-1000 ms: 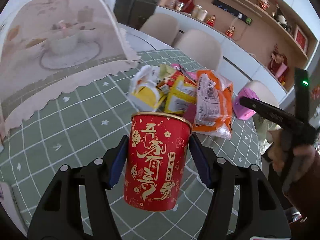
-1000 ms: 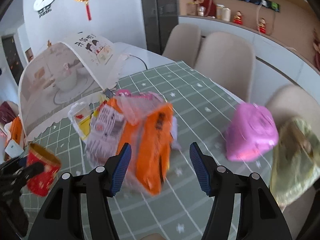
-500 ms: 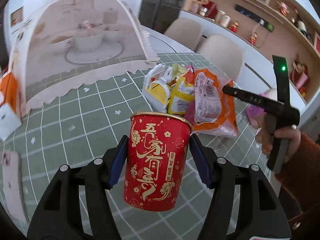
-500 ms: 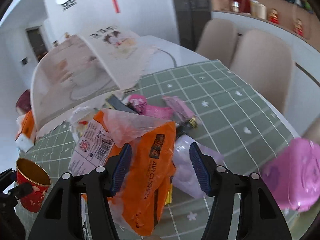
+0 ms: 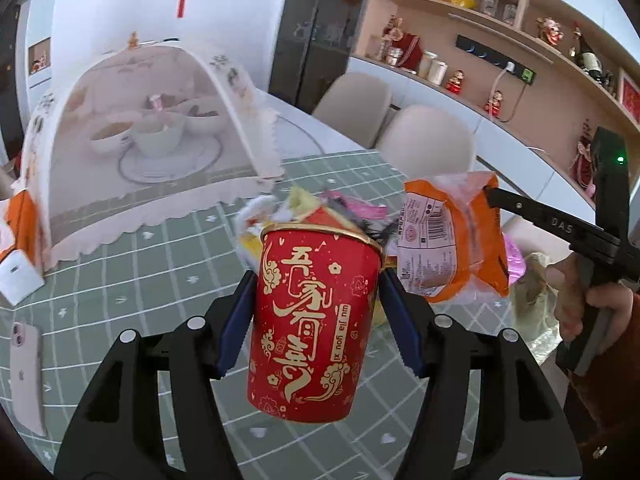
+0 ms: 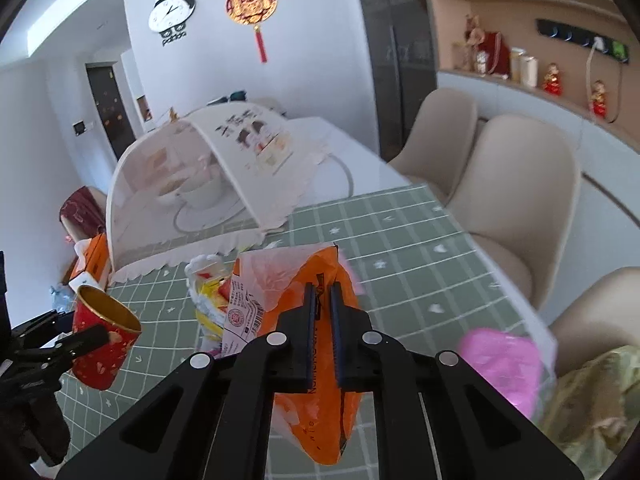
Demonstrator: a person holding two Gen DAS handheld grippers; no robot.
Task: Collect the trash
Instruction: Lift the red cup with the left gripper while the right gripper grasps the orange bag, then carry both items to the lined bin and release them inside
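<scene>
Cup [image 5: 316, 320] between left claw [image 5: 318, 300] fingers, above worktop [image 5: 132, 272]; wrapper pile [image 5: 276, 216] behind it; food cover [image 5: 140, 140] rear left.

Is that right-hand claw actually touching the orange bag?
Touching. The right wrist view shows the right gripper shut on the orange bag, the plastic pinched between both fingers.

We read "xi nof eij nm" in small gold letters running down the red paper cup [image 5: 316, 320], beside large gold Chinese characters. "DAS" is stamped on a finger of the right gripper [image 5: 486, 196]. The print on the orange bag [image 6: 320, 360] and its barcode label is too blurred to make out.
</scene>
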